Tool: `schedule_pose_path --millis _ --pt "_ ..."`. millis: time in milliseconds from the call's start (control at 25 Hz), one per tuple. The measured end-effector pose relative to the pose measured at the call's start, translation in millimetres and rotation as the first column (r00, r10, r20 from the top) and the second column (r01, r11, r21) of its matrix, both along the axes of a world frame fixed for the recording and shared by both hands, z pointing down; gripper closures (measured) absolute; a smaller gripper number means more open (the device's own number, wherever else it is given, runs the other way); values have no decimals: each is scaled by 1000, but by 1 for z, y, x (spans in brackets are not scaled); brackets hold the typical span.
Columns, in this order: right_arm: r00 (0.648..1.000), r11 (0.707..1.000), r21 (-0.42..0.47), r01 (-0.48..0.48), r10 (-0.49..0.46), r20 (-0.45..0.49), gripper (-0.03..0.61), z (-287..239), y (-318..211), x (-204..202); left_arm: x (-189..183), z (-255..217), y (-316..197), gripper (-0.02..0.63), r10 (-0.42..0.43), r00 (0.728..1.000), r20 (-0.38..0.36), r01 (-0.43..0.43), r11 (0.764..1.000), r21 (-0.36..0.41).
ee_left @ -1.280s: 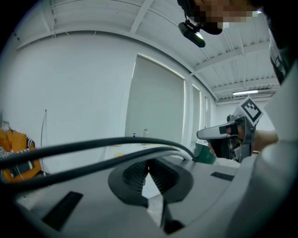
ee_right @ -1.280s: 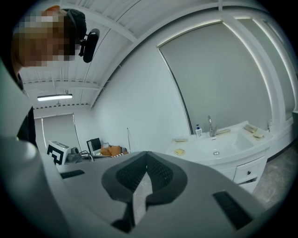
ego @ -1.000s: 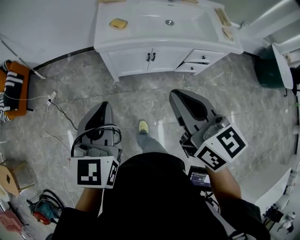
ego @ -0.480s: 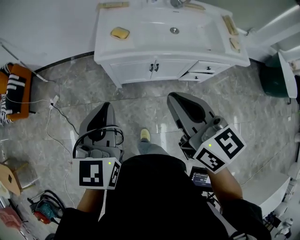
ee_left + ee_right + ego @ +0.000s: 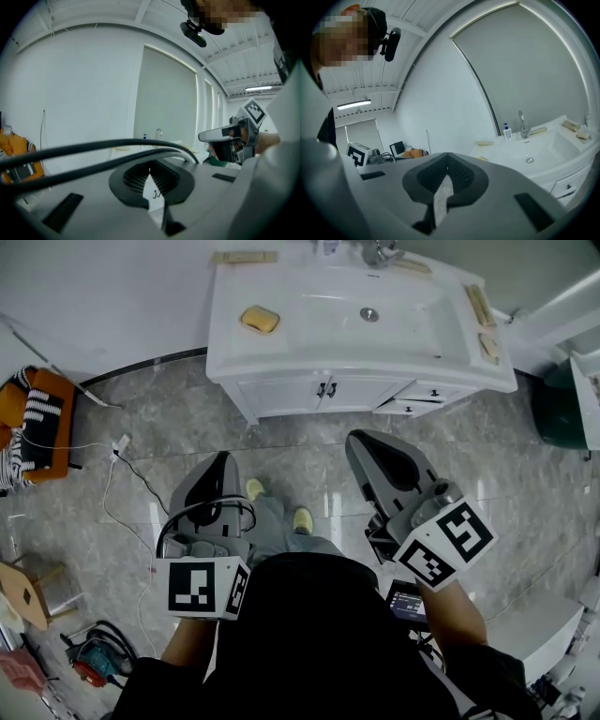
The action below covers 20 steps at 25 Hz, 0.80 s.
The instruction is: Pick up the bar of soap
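Presently, we judge this the approach step. Bar of soap [image 5: 260, 320]: on the vanity surface [image 5: 234, 354], left of the basin [image 5: 328, 320]. Left gripper [image 5: 221, 458], right gripper [image 5: 362, 439]: over the floor, well short, jaws closed, empty. Next: we advance, then open.

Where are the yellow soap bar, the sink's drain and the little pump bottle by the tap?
Yellow oval bar of soap [image 5: 260, 320], head view, middle of its top face.
Round metal sink drain [image 5: 369, 314], head view, its centre.
Small white-and-blue pump bottle [image 5: 506, 132], right gripper view, its body.
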State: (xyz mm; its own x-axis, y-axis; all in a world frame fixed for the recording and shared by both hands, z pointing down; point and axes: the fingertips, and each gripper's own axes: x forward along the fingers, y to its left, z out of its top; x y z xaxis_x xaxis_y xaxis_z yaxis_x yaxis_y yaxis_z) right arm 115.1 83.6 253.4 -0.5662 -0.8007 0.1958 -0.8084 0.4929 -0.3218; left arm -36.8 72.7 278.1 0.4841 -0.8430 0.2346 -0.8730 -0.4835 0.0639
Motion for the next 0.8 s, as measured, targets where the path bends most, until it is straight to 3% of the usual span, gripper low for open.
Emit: schedule_pose_path --millis 280,800 --pt "999 999 -36 1 -2 -32 575 19 -69 -28 -16 18 -76 607 42 999 -17 -42 999 -25" --pt "997 996 -84 -12 6 -72 575 19 -211 -62 -34 11 -230 607 118 993 -30 -119 992 -32"
